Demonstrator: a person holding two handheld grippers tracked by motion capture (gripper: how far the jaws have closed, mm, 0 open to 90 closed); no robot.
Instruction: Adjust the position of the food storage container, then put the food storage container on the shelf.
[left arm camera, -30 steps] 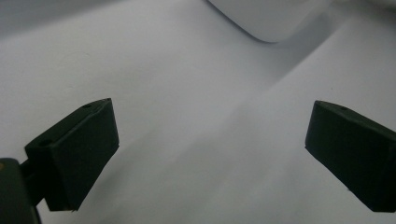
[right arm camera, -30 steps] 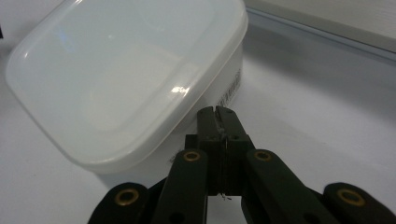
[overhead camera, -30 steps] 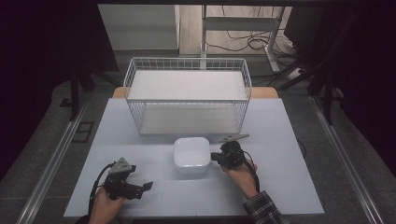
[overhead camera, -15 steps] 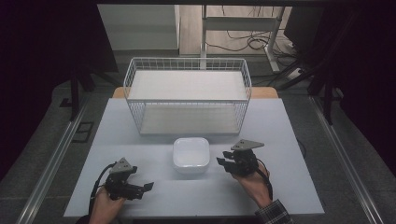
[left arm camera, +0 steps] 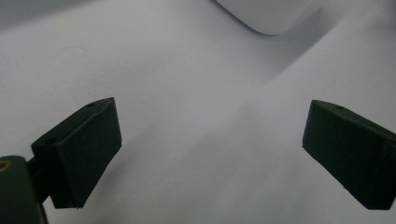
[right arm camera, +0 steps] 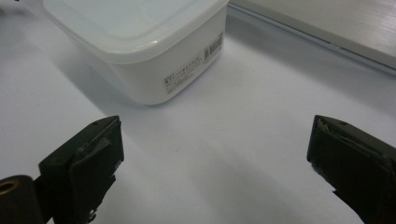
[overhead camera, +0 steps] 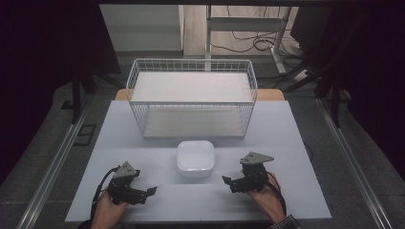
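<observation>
Both tools spread, empty: left tool (overhead camera: 143,192), right tool (overhead camera: 231,182). White square lidded plastic container (overhead camera: 195,158) between them, on pale counter (overhead camera: 296,143). Risk: one-sided contact pushing container toward white wire basket (overhead camera: 191,98).

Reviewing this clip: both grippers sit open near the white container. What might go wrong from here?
1. The white lidded container looks smooth and wide; even the wide-open right gripper may slip off its walls or pinch only a corner.
2. The wire basket stands close behind the container, so a push could slide it into the mesh.
3. The left gripper trails a cable that might snag.
</observation>
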